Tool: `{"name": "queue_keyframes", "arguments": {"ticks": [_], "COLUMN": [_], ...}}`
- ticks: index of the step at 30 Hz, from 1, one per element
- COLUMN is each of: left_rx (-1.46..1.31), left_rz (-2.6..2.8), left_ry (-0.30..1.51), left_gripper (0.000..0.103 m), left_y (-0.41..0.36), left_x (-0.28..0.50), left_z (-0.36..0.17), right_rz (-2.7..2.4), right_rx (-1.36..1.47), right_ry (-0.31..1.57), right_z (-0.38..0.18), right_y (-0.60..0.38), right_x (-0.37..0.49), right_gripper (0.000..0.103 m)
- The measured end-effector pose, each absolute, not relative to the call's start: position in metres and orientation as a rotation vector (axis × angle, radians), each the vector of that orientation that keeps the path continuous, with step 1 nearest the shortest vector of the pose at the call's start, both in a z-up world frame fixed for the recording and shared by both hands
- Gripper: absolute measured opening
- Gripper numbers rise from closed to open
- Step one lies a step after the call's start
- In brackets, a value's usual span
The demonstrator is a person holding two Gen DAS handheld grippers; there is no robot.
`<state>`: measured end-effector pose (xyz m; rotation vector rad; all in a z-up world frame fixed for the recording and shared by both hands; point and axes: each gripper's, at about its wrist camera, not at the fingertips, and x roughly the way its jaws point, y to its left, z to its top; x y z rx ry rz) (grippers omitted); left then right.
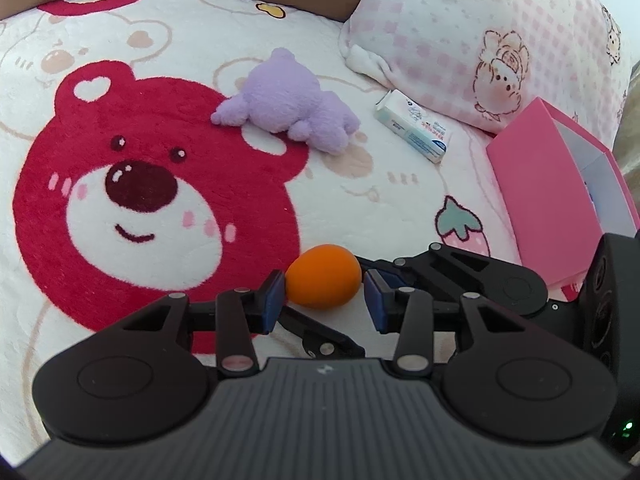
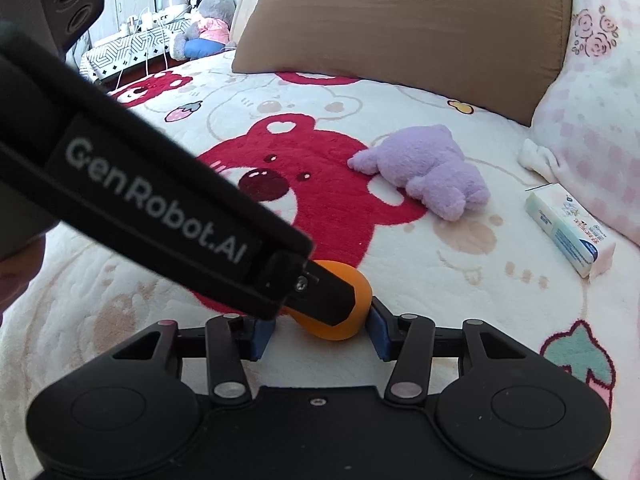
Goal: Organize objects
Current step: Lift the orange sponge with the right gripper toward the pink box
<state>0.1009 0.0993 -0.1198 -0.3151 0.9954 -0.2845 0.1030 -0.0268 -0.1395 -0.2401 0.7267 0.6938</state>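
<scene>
An orange egg-shaped fruit (image 1: 324, 280) (image 2: 360, 300) lies on the bear-print blanket (image 1: 360, 208). My left gripper (image 1: 324, 300) is shut on it, the blue pads (image 1: 272, 300) pressing its two ends. In the right wrist view that gripper's black finger (image 2: 320, 296) crosses over the fruit. My right gripper (image 2: 320, 332) stands open around the same fruit. Its right pad (image 2: 378, 332) touches the fruit, while a strip of blanket shows beside the left pad. Its fingers (image 1: 460, 268) reach in from the right in the left wrist view.
A purple plush toy (image 1: 288, 104) (image 2: 432, 172) and a tissue packet (image 1: 416, 124) (image 2: 568, 232) lie farther back. An open pink box (image 1: 552, 196) stands at the right. A pink checked pillow (image 1: 480, 24) and a brown pillow (image 2: 400, 20) line the bed's head.
</scene>
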Motion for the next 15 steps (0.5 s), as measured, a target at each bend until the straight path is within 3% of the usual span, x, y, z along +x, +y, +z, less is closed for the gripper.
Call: {"name": "queue_keyframes", "arguments": {"ticks": [15], "left_rx": [-0.272], "left_rz": [-0.381], "left_ry": [1.020], "left_gripper": [0.044], "left_y": [0.056], "left_x": [0.087], "left_z": [-0.106], "right_rz": [0.658], "right_rx": [-0.356], "right_ry": [0.666], "right_z": [-0.128], "right_y": [-0.056], "right_x": [0.076], "right_gripper": [0.059]}}
